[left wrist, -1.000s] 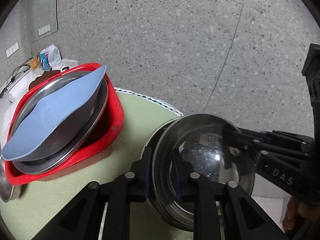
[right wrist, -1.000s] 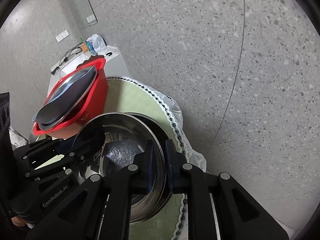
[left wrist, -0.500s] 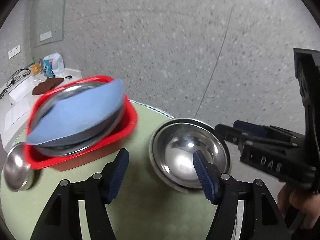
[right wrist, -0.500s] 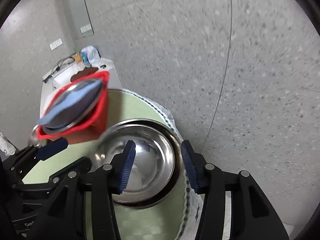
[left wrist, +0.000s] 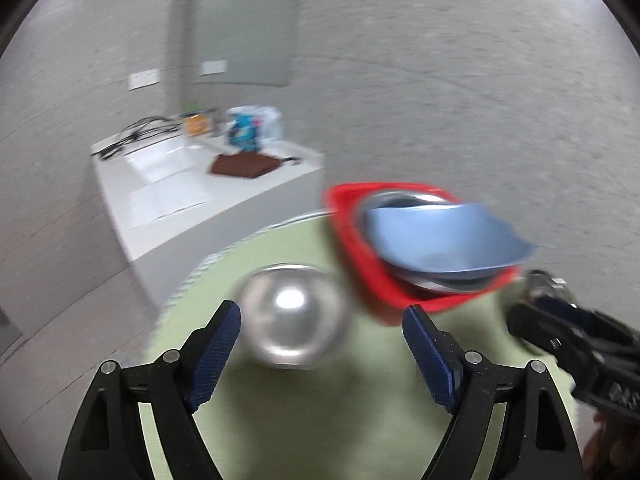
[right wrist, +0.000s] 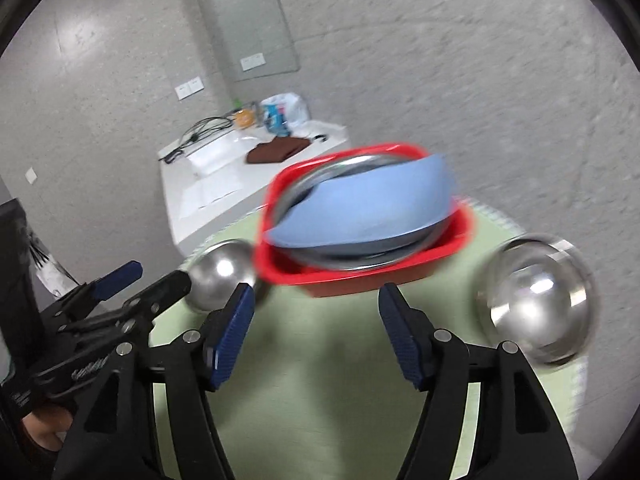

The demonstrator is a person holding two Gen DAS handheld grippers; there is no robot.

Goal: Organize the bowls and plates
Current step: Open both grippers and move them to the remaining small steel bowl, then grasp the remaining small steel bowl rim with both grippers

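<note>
Both claws, left (left wrist: 322,326) and right (right wrist: 316,306), gape empty; only the right view shows the nested steel bowls (right wrist: 536,300) clearly.

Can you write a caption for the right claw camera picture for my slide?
Open right claw above the green table, facing a red basket of plates between two shiny steel bowls.
</note>
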